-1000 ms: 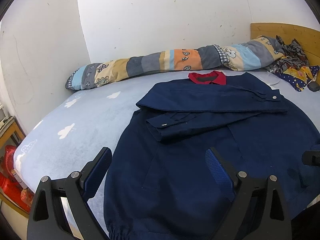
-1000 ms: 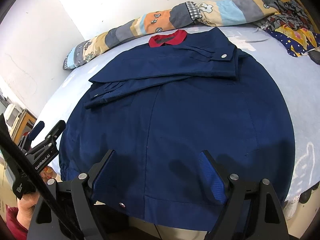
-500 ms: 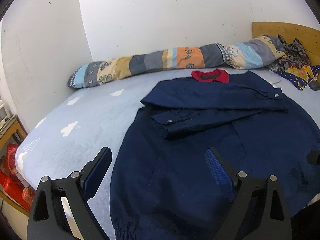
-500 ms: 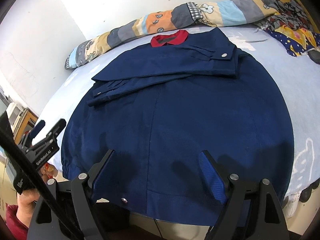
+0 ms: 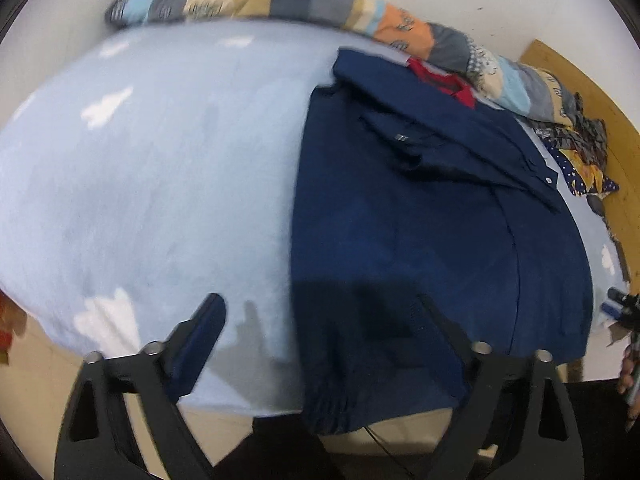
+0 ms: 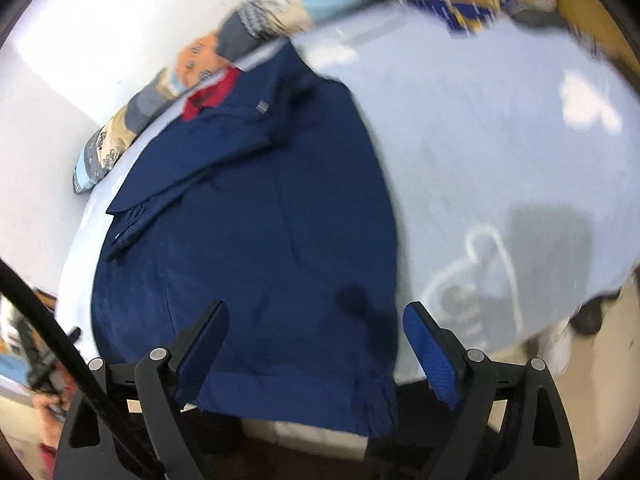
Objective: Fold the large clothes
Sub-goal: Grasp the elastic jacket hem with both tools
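A large navy jacket (image 5: pixel 420 232) with a red collar (image 5: pixel 452 84) lies flat on a light blue bed (image 5: pixel 160 184), both sleeves folded across its chest. My left gripper (image 5: pixel 320 336) is open and empty, above the jacket's lower left hem corner at the bed's near edge. In the right wrist view the jacket (image 6: pixel 256 240) fills the left half; my right gripper (image 6: pixel 316 340) is open and empty above the lower right hem corner. Both views are motion-blurred.
A long patchwork bolster (image 5: pixel 360 20) lies along the wall behind the jacket. Crumpled patterned cloth (image 5: pixel 584 160) sits by the wooden headboard (image 5: pixel 600 92). The other gripper (image 5: pixel 624 308) shows at the right edge of the left wrist view. The sheet (image 6: pixel 500 160) spreads right of the jacket.
Both grippers have swung outward and tilted down: the left toward the jacket's left hem corner, the right toward its right hem corner. The jacket has not moved. Both stay open.
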